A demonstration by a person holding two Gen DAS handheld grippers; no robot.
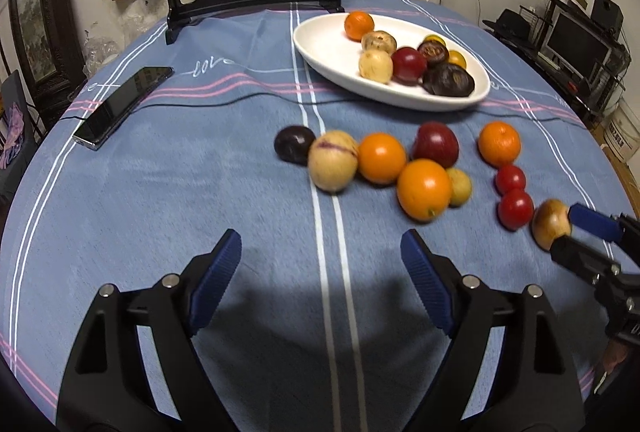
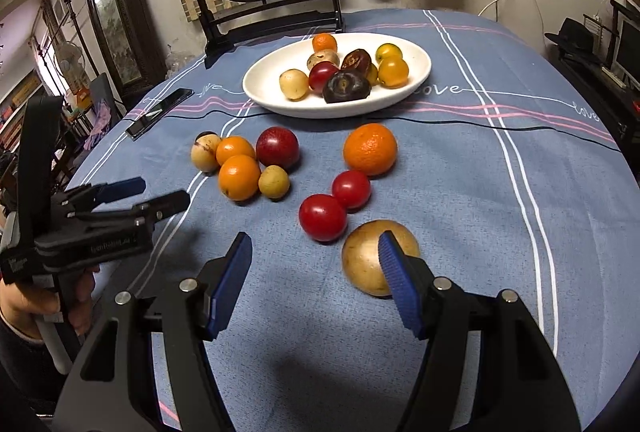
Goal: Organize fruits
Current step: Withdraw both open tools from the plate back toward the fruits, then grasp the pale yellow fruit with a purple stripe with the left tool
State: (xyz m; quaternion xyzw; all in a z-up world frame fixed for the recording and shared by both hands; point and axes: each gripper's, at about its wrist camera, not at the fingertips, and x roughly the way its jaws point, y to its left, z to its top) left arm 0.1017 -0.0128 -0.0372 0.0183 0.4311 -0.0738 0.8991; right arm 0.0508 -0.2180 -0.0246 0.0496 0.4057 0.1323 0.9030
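The right gripper is wide apart, its right finger just in front of a golden-brown fruit on the tablecloth. It looks ready to slide right and grab it for the white plate. The left gripper is apart too, holding nothing. The cloth says "love".

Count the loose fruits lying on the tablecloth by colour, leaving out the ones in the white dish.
Orange fruits: 3
Red fruits: 3
Yellow-tan fruits: 3
Dark purple fruit: 1
Total: 10
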